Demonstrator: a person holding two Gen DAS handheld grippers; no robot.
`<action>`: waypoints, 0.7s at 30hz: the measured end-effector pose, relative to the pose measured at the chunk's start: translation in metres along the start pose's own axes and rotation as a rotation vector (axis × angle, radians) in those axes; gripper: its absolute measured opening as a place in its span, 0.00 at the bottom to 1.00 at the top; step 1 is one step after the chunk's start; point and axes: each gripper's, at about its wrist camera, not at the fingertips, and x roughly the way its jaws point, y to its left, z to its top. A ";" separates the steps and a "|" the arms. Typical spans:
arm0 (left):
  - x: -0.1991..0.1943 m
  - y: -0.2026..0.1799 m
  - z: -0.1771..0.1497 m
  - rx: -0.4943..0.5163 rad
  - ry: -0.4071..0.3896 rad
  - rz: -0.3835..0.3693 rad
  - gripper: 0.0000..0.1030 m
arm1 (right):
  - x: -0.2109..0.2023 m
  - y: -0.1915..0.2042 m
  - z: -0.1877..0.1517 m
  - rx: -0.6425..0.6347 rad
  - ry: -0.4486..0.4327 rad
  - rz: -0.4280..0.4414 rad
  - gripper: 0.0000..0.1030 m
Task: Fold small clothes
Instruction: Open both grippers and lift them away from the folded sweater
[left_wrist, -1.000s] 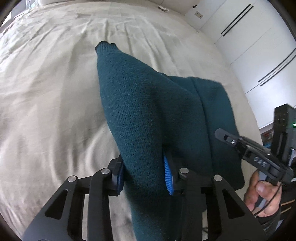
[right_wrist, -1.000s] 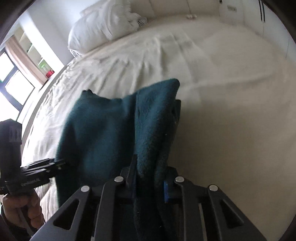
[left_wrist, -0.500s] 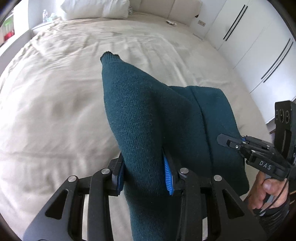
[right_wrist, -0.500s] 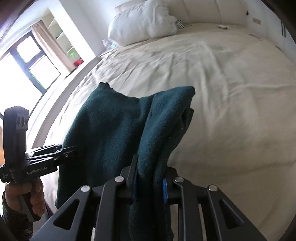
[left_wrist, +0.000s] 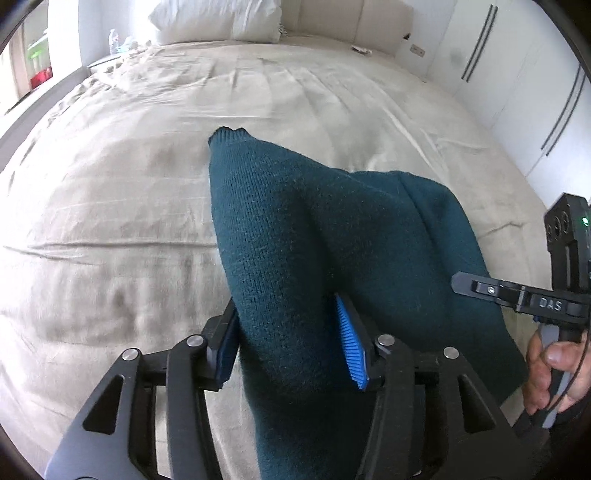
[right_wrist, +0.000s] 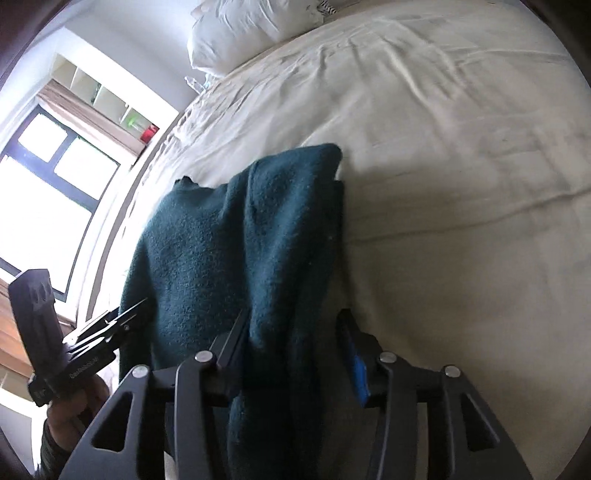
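A dark teal knitted garment hangs over the beige bed, held between both grippers. My left gripper is shut on one edge of the garment, its blue pads pressing the knit. In the right wrist view the garment drapes over the left finger of my right gripper. The right jaws stand wide apart, with the blue pad clear of the cloth. The right gripper also shows at the right edge of the left wrist view.
White pillows lie at the head of the bed. White wardrobe doors stand on the right. A window and a shelf lie to the left of the bed. The bed sheet is wrinkled.
My right gripper has opened; its jaws were shut on the garment and now stand apart. Both grippers have tilted up, so more of the bed and the pillows shows.
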 end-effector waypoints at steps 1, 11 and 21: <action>-0.001 -0.001 -0.001 -0.008 -0.006 0.006 0.48 | -0.003 0.000 -0.001 0.006 -0.004 -0.002 0.47; -0.106 -0.042 -0.014 0.093 -0.374 0.221 0.89 | -0.111 0.070 -0.033 -0.216 -0.325 -0.164 0.69; -0.226 -0.088 -0.064 0.125 -0.613 0.390 1.00 | -0.219 0.138 -0.090 -0.392 -0.799 -0.226 1.00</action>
